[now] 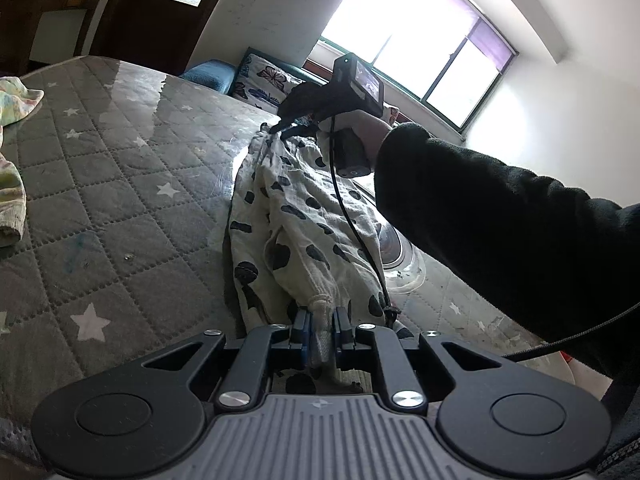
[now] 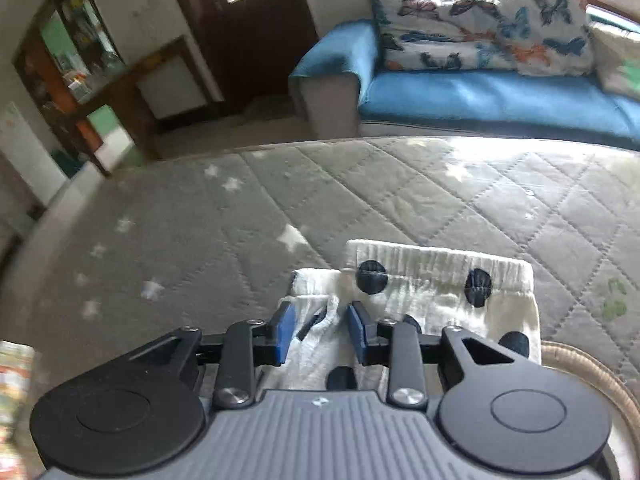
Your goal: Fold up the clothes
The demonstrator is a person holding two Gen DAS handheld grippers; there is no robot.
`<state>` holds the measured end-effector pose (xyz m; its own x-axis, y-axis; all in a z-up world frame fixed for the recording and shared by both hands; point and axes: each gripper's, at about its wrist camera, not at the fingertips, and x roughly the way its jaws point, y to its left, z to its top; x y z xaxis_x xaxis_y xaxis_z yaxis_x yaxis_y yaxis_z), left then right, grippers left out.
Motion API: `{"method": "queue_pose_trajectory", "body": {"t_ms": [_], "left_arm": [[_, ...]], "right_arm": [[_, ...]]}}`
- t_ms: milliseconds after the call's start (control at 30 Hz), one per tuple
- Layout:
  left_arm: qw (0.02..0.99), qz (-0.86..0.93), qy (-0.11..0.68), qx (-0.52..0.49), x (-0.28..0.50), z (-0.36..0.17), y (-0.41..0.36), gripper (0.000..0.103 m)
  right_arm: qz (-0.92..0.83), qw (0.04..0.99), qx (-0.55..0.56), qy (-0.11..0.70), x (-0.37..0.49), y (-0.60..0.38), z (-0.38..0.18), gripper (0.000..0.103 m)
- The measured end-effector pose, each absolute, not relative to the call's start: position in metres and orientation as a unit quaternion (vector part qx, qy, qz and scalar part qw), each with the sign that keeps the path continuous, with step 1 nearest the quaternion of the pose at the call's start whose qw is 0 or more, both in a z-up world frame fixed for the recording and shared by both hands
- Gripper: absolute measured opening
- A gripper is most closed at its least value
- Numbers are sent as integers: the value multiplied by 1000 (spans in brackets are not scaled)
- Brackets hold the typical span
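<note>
A white garment with black spots [image 1: 296, 224] is stretched lengthwise above the grey star-quilted mattress [image 1: 120, 184]. My left gripper [image 1: 321, 330] is shut on its near bunched end. My right gripper [image 1: 286, 127], held by a dark-sleeved arm, grips the far end. In the right wrist view the right gripper [image 2: 321, 326] is closed on the garment's elastic waistband [image 2: 436, 276], with cloth bunched between the blue pads [image 2: 286, 330].
A pastel garment [image 1: 12, 152] lies at the mattress's left edge. A blue sofa [image 2: 480, 96] with a butterfly pillow [image 2: 480, 32] stands beyond the mattress. A wicker basket rim [image 2: 592, 372] and a clear glass dish [image 1: 400, 256] sit at the right.
</note>
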<state>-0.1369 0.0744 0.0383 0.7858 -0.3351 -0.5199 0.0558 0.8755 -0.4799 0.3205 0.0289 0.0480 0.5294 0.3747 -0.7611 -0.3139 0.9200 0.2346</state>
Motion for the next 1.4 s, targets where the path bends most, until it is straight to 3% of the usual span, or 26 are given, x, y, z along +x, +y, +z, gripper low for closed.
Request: {"method": "queue_pose_trajectory", "body": {"t_ms": [67,133,333,633,700,800,900,1000,1233,1400], "left_arm": [[919,-109,303,-226,-138,39,75,12],[921,-110,297,-226,-139,40,74,12],[923,-102,293,-226,-146,40,75,12],[922,-103,297,-225,-143,39,72,12],[922,-100,298,-225,-144,38,74,12],[922,-99,298,-226,-144,38,75,12],[923,-98,298,-224,-144,40,75,12],[925,-99,293,-223,-145,42,75,12],[928,-97,283,-224,-151,48,76,12],[925,-84,284,-239,-156,48,80,12]], "right_arm": [[196,878,32,436,316,30,50,9],[196,882,41,426,311,26,55,6],[211,896,73,385,303,21,82,5],[209,881,62,420,307,36,53,6],[212,871,96,432,312,27,51,13],[209,872,98,432,318,23,50,13],[212,873,84,432,318,27,48,11],[207,878,83,424,315,27,49,2],[216,897,121,367,306,21,80,1],[232,893,106,370,306,40,76,1]]}}
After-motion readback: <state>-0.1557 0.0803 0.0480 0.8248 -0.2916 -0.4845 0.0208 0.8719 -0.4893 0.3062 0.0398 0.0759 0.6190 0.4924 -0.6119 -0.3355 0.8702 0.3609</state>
